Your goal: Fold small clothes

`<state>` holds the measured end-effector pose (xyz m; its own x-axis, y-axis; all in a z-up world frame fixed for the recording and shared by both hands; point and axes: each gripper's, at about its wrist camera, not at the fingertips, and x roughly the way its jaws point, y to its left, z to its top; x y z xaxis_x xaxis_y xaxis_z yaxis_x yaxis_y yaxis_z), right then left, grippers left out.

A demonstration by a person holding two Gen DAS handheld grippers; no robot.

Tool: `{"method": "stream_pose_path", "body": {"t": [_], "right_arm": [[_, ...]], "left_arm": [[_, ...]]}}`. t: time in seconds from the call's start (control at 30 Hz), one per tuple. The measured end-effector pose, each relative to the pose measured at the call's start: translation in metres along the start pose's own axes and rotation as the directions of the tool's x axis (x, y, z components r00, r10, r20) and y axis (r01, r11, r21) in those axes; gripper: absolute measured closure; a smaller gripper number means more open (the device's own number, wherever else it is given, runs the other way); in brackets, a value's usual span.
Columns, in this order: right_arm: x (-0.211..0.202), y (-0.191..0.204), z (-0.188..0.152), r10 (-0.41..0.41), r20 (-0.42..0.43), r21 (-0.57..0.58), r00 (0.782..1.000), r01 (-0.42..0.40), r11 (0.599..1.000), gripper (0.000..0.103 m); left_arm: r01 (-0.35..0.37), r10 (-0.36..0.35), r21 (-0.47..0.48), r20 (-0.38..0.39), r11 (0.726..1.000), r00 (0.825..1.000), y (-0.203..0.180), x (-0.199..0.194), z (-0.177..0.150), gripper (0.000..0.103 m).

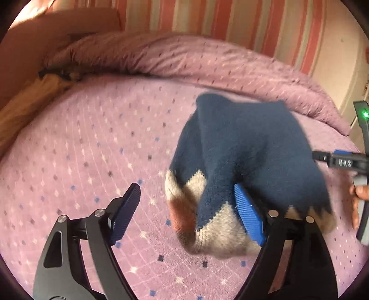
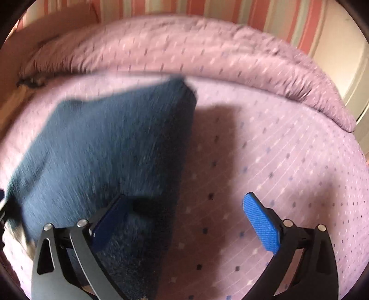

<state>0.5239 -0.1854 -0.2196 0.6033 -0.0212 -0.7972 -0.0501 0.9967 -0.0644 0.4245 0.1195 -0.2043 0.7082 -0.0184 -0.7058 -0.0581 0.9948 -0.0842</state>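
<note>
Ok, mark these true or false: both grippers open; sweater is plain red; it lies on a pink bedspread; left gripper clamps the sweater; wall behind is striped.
1. Both grippers are open: true. Left gripper and right gripper stand wide.
2. The sweater is plain red: false. It is navy with a cream and rust hem.
3. It lies on a pink bedspread: true.
4. Left gripper clamps the sweater: false. Only one pad is against it.
5. The wall is striped: true.
</note>
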Motion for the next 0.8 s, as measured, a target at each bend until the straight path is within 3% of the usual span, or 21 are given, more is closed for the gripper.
{"method": "stream_pose_path", "body": {"t": [0.17, 0.27, 0.37, 0.6, 0.7, 0.8], "right_arm": [[-0.009, -0.006, 0.021, 0.000, 0.048, 0.032, 0.999, -0.001, 0.999, 0.002], [-0.007, 0.001, 0.029, -0.003, 0.045, 0.011, 0.999, 0.003, 1.000, 0.002], [0.002, 0.009, 0.029, -0.003, 0.021, -0.009, 1.000, 0.003, 1.000, 0.002], [0.013, 0.009, 0.015, -0.002, -0.013, -0.007, 1.000, 0.002, 1.000, 0.002], [0.001, -0.001, 0.012, 0.054, 0.003, 0.029, 0.999, -0.054, 0.998, 0.002], [-0.013, -0.015, 0.001, 0.182, -0.017, 0.083, 0.983, -0.181, 0.980, 0.002]], "left_arm": [[-0.047, 0.045, 0.039, 0.059, 0.998, 0.997, 0.001, -0.017, 0.022, 0.021], [-0.115, 0.117, 0.081, -0.022, 0.990, 0.993, 0.002, 0.006, 0.024, 0.022], [-0.091, 0.104, 0.105, -0.127, 0.990, 0.986, 0.003, 0.032, 0.010, 0.025], [-0.035, 0.044, 0.061, -0.162, 0.998, 0.986, 0.009, 0.046, 0.004, 0.025], [-0.010, 0.015, 0.036, -0.143, 0.999, 0.990, 0.016, 0.033, 0.009, 0.025], [0.008, -0.006, 0.031, -0.078, 0.999, 0.997, 0.022, 0.000, 0.014, 0.025]]}}
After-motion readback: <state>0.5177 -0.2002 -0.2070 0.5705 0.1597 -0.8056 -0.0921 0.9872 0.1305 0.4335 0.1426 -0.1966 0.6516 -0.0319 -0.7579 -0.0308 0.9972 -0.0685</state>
